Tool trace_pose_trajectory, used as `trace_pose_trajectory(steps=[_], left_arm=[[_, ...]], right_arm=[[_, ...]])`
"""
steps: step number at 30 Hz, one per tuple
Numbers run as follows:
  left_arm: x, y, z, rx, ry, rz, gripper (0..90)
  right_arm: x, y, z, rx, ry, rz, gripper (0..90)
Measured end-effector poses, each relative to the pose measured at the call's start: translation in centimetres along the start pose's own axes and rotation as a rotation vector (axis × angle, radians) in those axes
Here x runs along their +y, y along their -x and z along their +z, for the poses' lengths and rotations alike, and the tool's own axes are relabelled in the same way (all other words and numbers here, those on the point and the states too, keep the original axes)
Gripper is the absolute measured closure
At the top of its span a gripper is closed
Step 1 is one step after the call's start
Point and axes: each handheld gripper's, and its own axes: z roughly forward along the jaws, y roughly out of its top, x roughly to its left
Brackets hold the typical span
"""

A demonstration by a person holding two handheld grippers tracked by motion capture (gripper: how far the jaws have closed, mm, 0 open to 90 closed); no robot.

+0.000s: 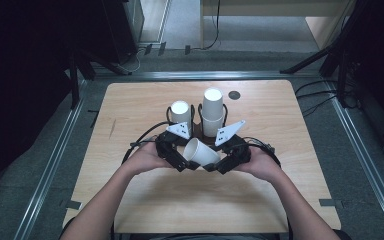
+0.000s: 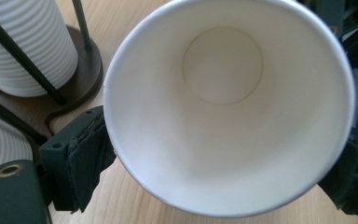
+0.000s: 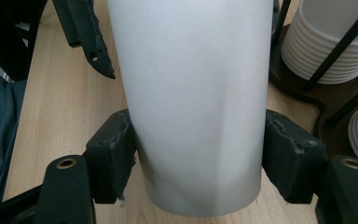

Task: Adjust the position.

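A white paper cup [image 1: 200,151] lies on its side above the table between both grippers, mouth toward the left one. In the left gripper view I look straight into the cup [image 2: 223,93]. Its rim sits between the jaws of my left gripper [image 2: 221,163], whose pads [image 2: 91,151] stand right at the rim without squeezing it. My right gripper [image 3: 198,156] is shut on the cup's narrow base end [image 3: 196,93], with a pad pressed on each side. In the high view the left gripper [image 1: 187,162] and the right gripper [image 1: 219,163] face each other.
Just behind the hands, a dark wire holder [image 1: 198,134] carries two stacks of white cups, a shorter one [image 1: 180,114] and a taller one [image 1: 213,111]. A small black disc [image 1: 234,95] lies at the far side of the wooden table [image 1: 145,200].
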Motion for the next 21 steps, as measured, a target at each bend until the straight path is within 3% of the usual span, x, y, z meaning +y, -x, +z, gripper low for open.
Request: trace_pose_trajectory(steps=[11, 15, 21], left_arm=[[0.06, 0.13, -0.08, -0.042, 0.088, -0.047, 9.2], [0.14, -0.04, -0.36, -0.058, 0.139, -0.082, 14.8], [0.27, 0.01, -0.5, -0.058, 0.132, -0.071, 21.3]], right_arm=[[0.16, -0.06, -0.34, 0.022, 0.044, 0.009, 31.8], [0.2, -0.05, -0.42, 0.031, 0.051, 0.019, 31.8], [0.17, -0.07, -0.38, 0.029, 0.046, 0.012, 32.1]])
